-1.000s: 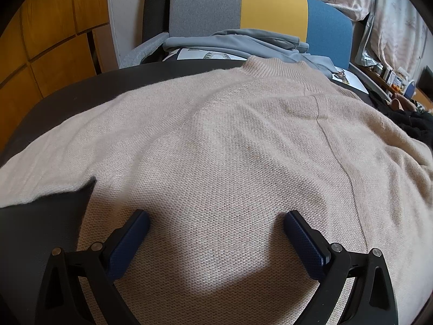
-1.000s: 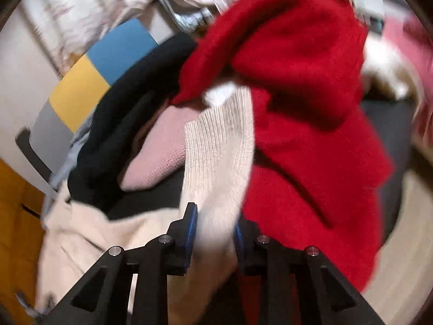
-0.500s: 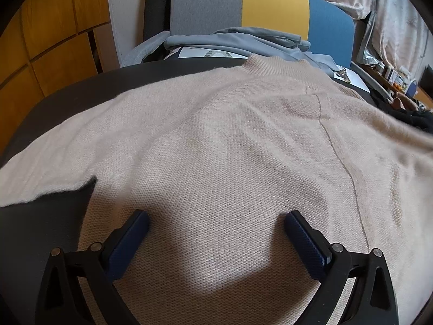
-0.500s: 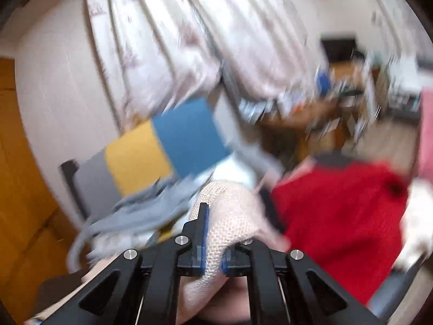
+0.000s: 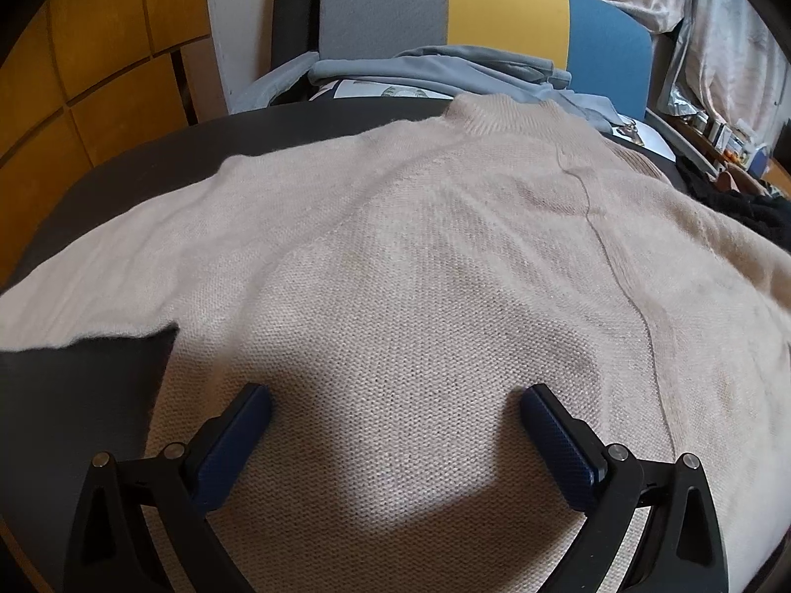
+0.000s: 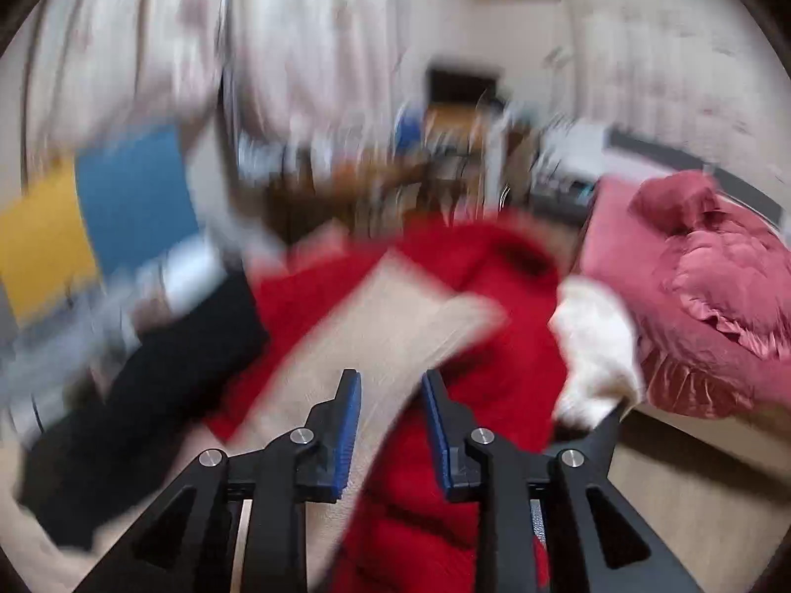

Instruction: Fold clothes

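While the left hand-held gripper (image 5: 395, 420) gapes over the sweater (image 5: 420, 247), the right hand-held gripper (image 6: 390, 390) seems parted.

A sweater (image 5: 420, 257) lies spread flat on the table (image 5: 89, 395), collar at the far edge, one sleeve running off to the left. Behind the collar stands a chair (image 5: 484, 15) with a heap of clothing (image 5: 445, 66) on its seat. The left gripper (image 5: 395, 425) sits over the sweater's near part — jaws wide apart. Ahead of the right gripper (image 6: 390, 405), the sweater's other sleeve (image 6: 375, 326) lies across a pile of garments (image 6: 494, 296) (blurred), a bed (image 6: 702, 286) off to the right.
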